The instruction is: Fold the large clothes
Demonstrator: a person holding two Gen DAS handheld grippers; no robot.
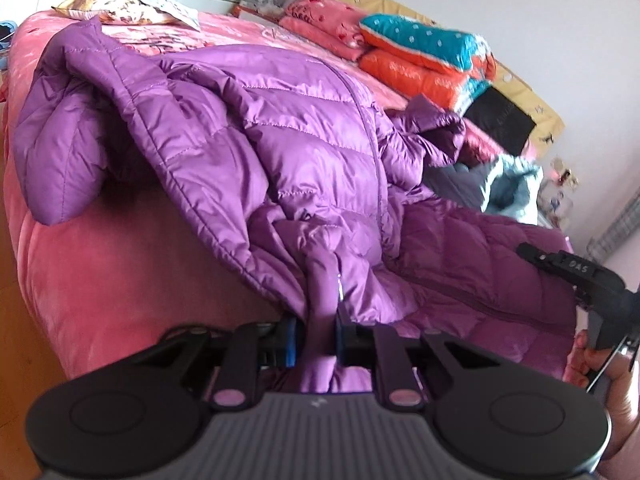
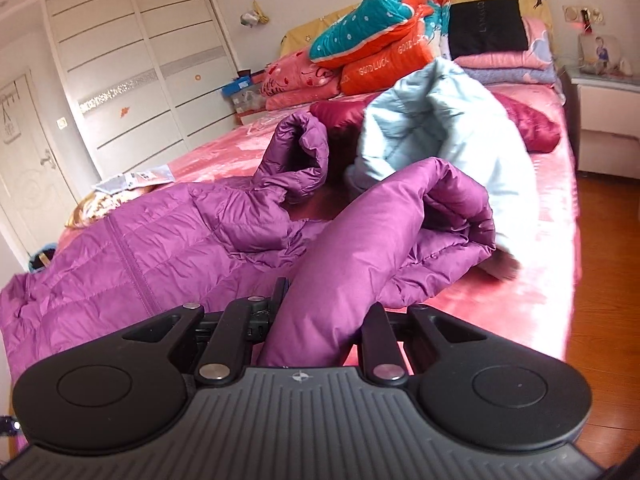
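Now, bed (image 2: 532, 292): you are working over its near edge; a pink plush cover runs to the far headboard, where folded quilts (image 2: 384, 48) are stacked.
Purple jacket (image 1: 248, 132): it sprawls across the near half of the bed, one part draped over the near edge, the zip line running along its front.
Look: glossy purple shell, quilted in horizontal bands, puffed and rumpled, not yet laid flat.
Handling: judge it light and soft, with a slick shell that may slide between pads; the padding will spring back, so press each fold down.
Where to hold: take seams, hem or cuffs, where the fabric is doubled, not the smooth panels.
Pale blue jacket (image 2: 440, 128): it lies bunched beyond the purple one, touching its raised sleeve, toward the right edge.
Left gripper (image 1: 320, 336): your jaws are narrow and clamped on a bunched fold of the purple jacket beside the zip.
Right gripper (image 2: 316, 320): your jaws are pinched on a thick purple roll, apparently a sleeve or hem.
Hand (image 1: 608, 380): only partly seen at the right, holding the right tool.
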